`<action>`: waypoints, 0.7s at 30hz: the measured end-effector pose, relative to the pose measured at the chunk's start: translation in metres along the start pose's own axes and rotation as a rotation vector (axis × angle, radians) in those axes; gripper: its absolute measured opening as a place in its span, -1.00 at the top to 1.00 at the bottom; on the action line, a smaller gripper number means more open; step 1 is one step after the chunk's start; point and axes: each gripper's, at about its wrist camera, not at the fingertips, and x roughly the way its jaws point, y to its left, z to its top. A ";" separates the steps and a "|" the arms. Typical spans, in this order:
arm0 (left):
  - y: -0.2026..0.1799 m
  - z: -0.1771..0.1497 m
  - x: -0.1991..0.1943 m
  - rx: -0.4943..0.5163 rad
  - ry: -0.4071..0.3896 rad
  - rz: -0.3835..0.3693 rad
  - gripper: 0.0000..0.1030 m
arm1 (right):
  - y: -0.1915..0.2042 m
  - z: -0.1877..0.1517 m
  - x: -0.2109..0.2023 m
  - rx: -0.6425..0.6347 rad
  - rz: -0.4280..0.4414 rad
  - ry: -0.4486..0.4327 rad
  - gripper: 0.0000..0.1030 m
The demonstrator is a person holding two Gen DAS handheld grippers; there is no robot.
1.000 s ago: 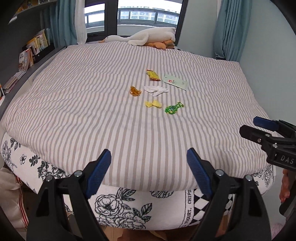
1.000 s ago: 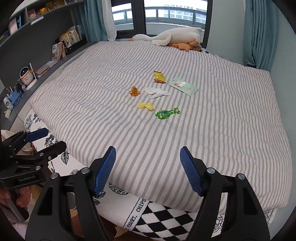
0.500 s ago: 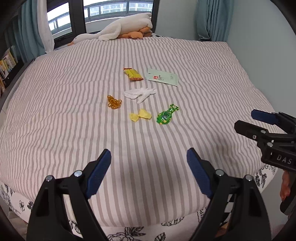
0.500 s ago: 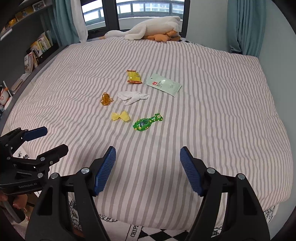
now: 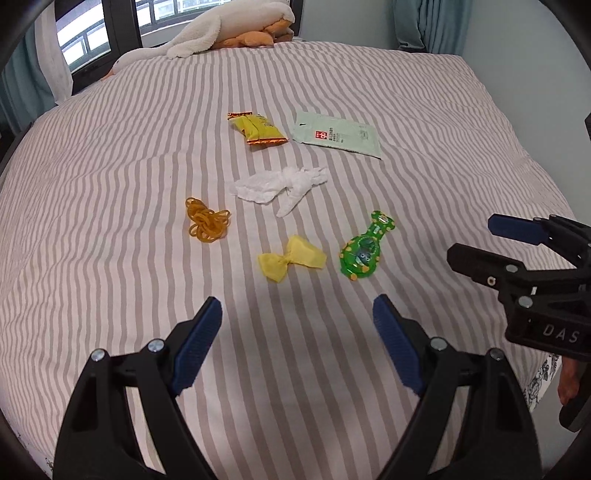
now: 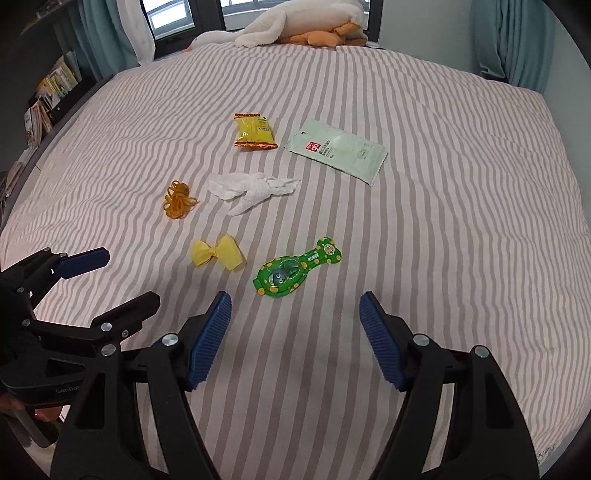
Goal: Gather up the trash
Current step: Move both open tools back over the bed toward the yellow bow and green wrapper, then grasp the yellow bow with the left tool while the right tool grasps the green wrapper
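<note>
Trash lay clustered near the middle of a striped bedspread (image 5: 110, 155), with bare fabric open on every side of it. In the left wrist view, a yellow snack wrapper (image 5: 257, 129) sat at twelve o'clock of the group, a pale green sachet (image 5: 338, 134) at one o'clock just beside it, and a crumpled white tissue (image 5: 282, 183) below both. A tangle of orange rubber bands (image 5: 207, 220) lay at nine o'clock, apart from the tissue. A twisted yellow candy wrapper (image 5: 291, 258) and a green spotted toy package (image 5: 364, 251) sat nearest the grippers, close together but not touching.

The left gripper (image 5: 297, 341) hovered over empty bedspread at six o'clock of the cluster, its blue-padded fingers spread wide with nothing between them. The right gripper (image 6: 295, 338) hung likewise spread and empty, the green package just beyond its tips. Each gripper showed in the other's view, side by side and apart.

A white plush goose (image 6: 295, 20) and an orange plush toy (image 6: 321, 37) rested at the far edge by the window. Teal curtains (image 6: 513, 40) hung at one o'clock, and a bookshelf (image 6: 51, 96) ran along the bed's nine o'clock edge. No container showed.
</note>
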 end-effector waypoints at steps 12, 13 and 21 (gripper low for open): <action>0.012 0.012 0.066 0.067 0.035 0.018 -0.62 | -0.014 0.004 0.089 0.020 0.062 0.119 -0.33; 0.012 0.012 0.071 0.079 0.039 0.022 -0.62 | -0.014 0.004 0.094 0.020 0.068 0.126 -0.33; 0.010 0.013 0.100 0.167 0.041 0.030 -0.62 | -0.021 0.005 0.127 0.041 0.092 0.173 -0.33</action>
